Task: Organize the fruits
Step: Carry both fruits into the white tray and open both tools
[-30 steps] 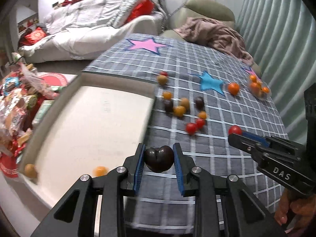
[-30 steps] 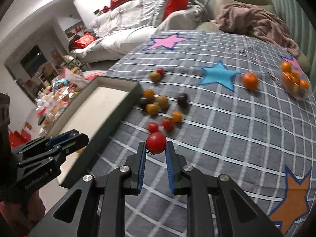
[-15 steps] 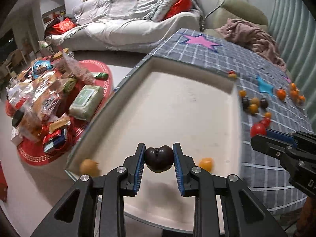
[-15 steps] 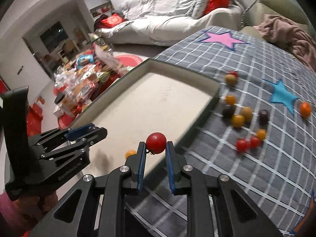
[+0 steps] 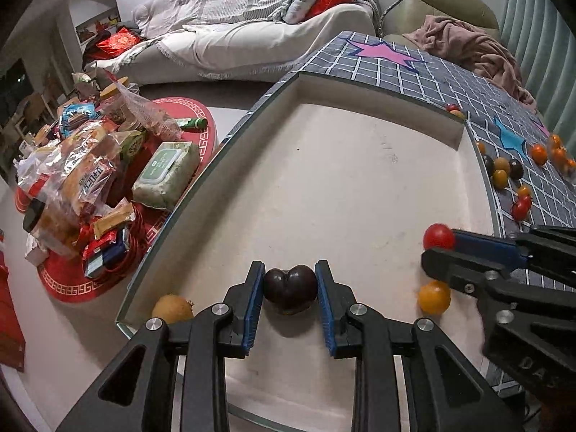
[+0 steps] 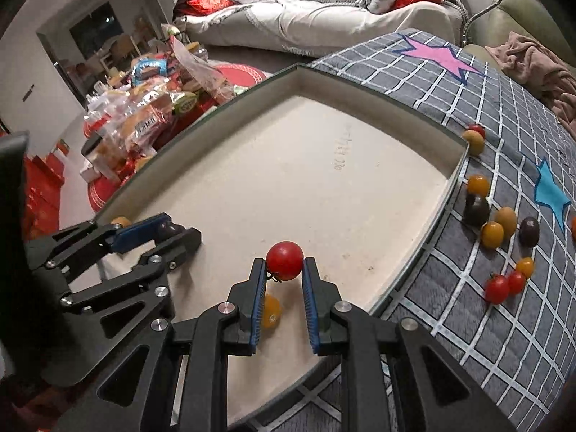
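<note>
Over the cream tray [image 5: 360, 187], both grippers have swung across from the checked blanket: the left gripper [image 5: 289, 300] has its jaws clamped on a dark purple tomato [image 5: 289, 289], the right gripper [image 6: 280, 288] pinches a red cherry tomato [image 6: 284, 260]. Release likely comes next; an orange tomato [image 5: 434, 297] lies there already.

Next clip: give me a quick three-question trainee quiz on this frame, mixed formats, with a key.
1. True or false: the left gripper is shut on a dark purple tomato.
2. Which fruit does the right gripper hold? A) red cherry tomato B) orange C) plum
3. Fill in: both grippers hang over the white ____.

Key: 1 true; 2 A; 3 tray. Two fruits already lie in it: an orange cherry tomato and a yellow-brown tomato in its near corner.
</note>
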A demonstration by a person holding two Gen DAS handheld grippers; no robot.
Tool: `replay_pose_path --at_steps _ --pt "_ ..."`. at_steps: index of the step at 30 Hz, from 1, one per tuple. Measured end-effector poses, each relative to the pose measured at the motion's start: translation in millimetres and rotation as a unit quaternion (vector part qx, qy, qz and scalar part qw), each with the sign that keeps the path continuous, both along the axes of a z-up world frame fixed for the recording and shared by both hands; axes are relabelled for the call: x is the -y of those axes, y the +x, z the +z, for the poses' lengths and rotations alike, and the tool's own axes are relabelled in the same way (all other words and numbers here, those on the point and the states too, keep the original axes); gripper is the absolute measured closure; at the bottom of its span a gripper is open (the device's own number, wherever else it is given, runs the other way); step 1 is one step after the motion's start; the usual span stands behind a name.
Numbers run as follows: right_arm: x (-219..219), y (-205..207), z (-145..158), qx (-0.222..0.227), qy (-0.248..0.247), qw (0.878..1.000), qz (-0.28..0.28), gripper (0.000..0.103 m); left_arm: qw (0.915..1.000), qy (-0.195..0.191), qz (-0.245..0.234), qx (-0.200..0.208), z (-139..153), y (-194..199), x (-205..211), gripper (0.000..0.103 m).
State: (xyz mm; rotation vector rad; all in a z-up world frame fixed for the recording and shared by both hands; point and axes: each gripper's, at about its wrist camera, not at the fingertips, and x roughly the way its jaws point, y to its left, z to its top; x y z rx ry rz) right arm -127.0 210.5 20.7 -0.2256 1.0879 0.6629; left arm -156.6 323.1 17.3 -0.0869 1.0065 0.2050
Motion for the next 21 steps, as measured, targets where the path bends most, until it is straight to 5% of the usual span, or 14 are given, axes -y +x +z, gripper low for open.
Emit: replay_pose_path --at_steps 4,6,7,8,10,11,13,15,21 --pt "-2.3 -0.5 -1.8 0.0 -0.007 1.0 0.004 0.078 1.0 0.005 -0.003 -0.002 -0.1 1.6 1.0 0.072" --pt "-3.3 -0.2 -1.5 0.001 -0.01 1.0 0.005 0.059 1.0 0.005 -0.004 -0.002 -0.3 1.9 1.0 0.072" --pt "-3.4 -0.1 -1.4 0.003 -0.012 1.0 0.003 0.058 1.0 0.006 -0.004 -0.002 0.0 1.9 1.1 0.07" --pt "-1.8 0.2 -1.0 0.006 -0.014 1.0 0.0 0.057 1.0 0.009 -0.002 -0.003 -0.1 1.8 0.8 0.065" --pt "1.9 1.7 -0.3 0.002 -0.01 1.0 -0.006 0.056 0.9996 0.023 0.014 -0.001 -1.1 0.8 -2.3 0.033" --pt "4.6 2.9 0.8 -0.003 -0.001 1.0 -0.008 0.053 0.9996 0.02 0.018 0.003 -1.3 -0.4 -4.5 0.029" --pt "8.5 2.8 7.6 0.0 0.015 1.0 -0.012 0.042 0.9997 0.007 0.023 0.001 -2.4 -1.4 -7.6 0.028" --pt "10.6 2.2 15.7 0.011 0.02 1.0 -0.015 0.021 0.9997 0.005 0.025 -0.003 -3.0 -0.8 -8.0 0.028" --pt "31.7 -2.9 44.0 0.046 0.04 0.998 -0.031 0.019 0.9998 0.013 0.011 0.003 8.2 -1.6 4.5 0.028"
